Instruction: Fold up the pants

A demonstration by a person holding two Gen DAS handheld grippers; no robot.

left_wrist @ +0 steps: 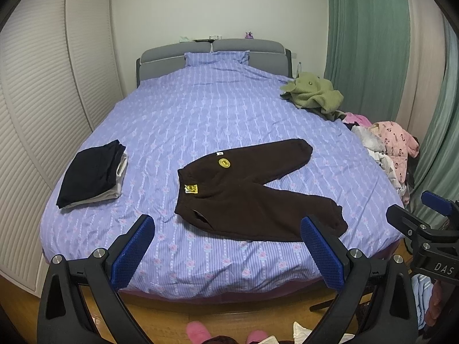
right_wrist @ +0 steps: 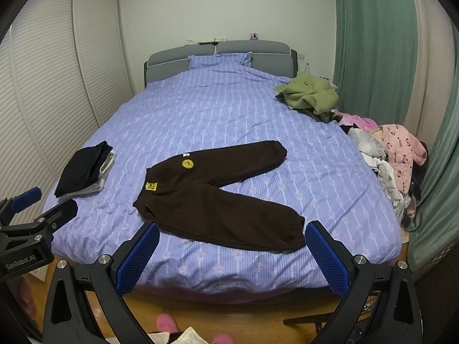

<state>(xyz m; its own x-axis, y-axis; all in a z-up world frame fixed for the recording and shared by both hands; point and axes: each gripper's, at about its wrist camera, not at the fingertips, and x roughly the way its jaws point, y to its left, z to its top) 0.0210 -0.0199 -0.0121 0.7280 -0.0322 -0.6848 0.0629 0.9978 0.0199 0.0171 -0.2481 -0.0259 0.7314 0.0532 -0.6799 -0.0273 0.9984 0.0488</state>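
Dark brown pants [left_wrist: 252, 195] with yellow patches lie flat on the purple bedspread [left_wrist: 200, 114], waistband to the left, legs spread in a V to the right. They also show in the right wrist view [right_wrist: 218, 200]. My left gripper [left_wrist: 226, 246] is open and empty, held in front of the bed's near edge, short of the pants. My right gripper [right_wrist: 232, 255] is open and empty, also short of the pants; it also shows at the right edge of the left wrist view [left_wrist: 424, 215]. The left gripper shows at the left edge of the right wrist view [right_wrist: 31, 209].
A folded stack of dark and grey clothes [left_wrist: 94, 175] lies at the bed's left. A green garment [left_wrist: 312, 94] and a heap of pink and white clothes [left_wrist: 387, 149] lie along the right edge. Louvred wardrobe doors [left_wrist: 43, 100] left, green curtain [left_wrist: 373, 43] right.
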